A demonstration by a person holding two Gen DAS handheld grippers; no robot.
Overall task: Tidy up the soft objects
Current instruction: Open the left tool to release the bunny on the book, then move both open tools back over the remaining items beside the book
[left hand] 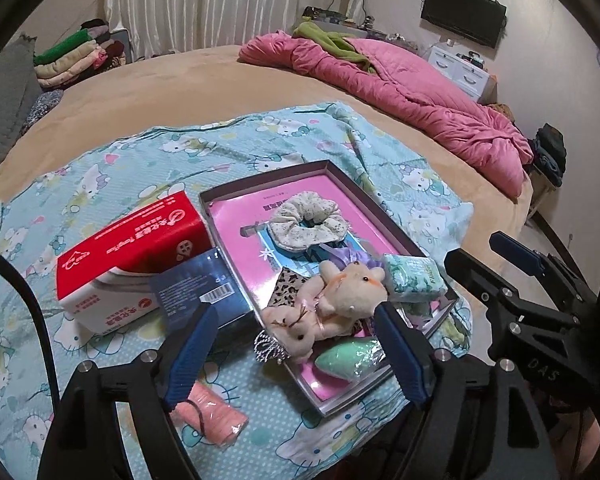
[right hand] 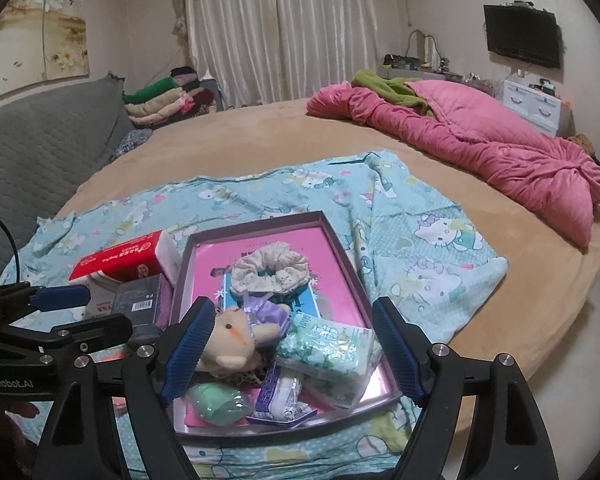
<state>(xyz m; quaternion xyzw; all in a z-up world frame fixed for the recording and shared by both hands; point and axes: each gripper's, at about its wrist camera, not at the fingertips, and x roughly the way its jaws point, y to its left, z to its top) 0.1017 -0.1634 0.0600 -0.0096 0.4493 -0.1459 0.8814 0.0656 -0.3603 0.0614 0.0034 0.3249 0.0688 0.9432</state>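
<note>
I'm hovering both released grippers, left (left hand: 296,328) and right (right hand: 292,328), over the tray's (left hand: 220,194) six-o'clock edge; bed (left hand: 204,80) lying bare at twelve.

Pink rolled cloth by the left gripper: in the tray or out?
Out. The pink rolled cloth lies on the patterned blue sheet, outside the shallow pink-lined tray's rim.

Both views are dim and soft, lit by flat indoor light with weak shadows. Fisheye bending curves the bed (left hand: 180,92) edge, with black vignette at 10 and 2 o'clock. Fine detail is smeared and grainy.
</note>
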